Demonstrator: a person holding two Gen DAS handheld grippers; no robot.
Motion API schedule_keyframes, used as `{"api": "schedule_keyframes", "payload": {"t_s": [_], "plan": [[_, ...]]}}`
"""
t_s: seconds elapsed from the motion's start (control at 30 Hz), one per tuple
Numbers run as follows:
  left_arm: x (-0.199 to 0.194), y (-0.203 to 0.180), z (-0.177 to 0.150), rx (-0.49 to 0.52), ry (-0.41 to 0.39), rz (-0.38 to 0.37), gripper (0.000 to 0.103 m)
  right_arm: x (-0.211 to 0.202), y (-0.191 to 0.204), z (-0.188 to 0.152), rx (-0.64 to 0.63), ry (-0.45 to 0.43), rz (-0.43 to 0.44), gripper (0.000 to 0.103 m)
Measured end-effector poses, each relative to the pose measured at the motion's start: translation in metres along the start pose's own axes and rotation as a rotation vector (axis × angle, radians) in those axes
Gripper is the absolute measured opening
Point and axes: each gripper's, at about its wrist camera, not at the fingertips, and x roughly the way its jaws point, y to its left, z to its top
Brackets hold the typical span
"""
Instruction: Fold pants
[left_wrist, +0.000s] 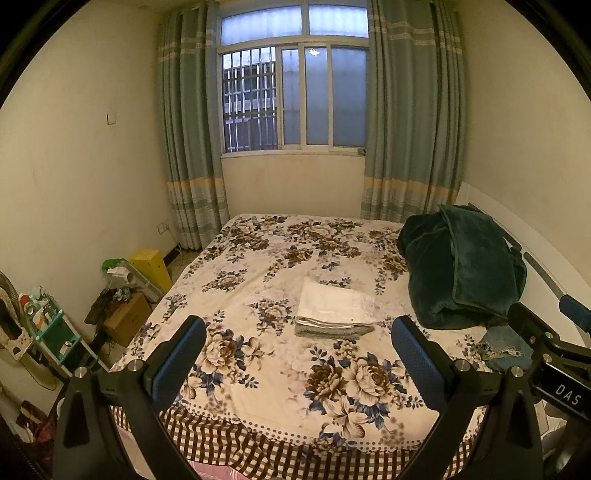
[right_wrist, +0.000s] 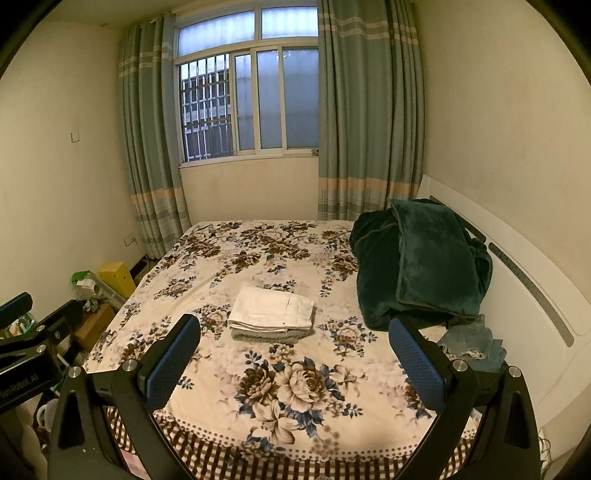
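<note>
Folded white pants (left_wrist: 334, 304) lie on a folded grey garment (left_wrist: 332, 331) in the middle of the floral bed (left_wrist: 258, 258); the stack also shows in the right wrist view (right_wrist: 271, 308). A crumpled pair of blue jeans (left_wrist: 504, 349) lies at the bed's right side near the headboard, also in the right wrist view (right_wrist: 474, 345). My left gripper (left_wrist: 297, 354) is open and empty, above the bed's near edge, short of the stack. My right gripper (right_wrist: 293, 354) is open and empty, beside it on the right.
A dark green blanket (right_wrist: 421, 258) is heaped at the bed's right, against the white headboard (right_wrist: 524, 295). Boxes, a yellow bin (left_wrist: 151, 267) and a cluttered shelf (left_wrist: 51, 328) stand on the floor left of the bed. Curtains and a window are behind.
</note>
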Motion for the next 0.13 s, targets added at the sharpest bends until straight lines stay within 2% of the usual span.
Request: {"api": "schedule_keyframes", "payload": {"t_s": [0.13], "plan": [[-0.0033,-0.0025,0.0044,0.004,-0.009,-0.002,0.103,0.0003,-0.0014,-0.0007,0.004,0.002,0.001,0.103]]}}
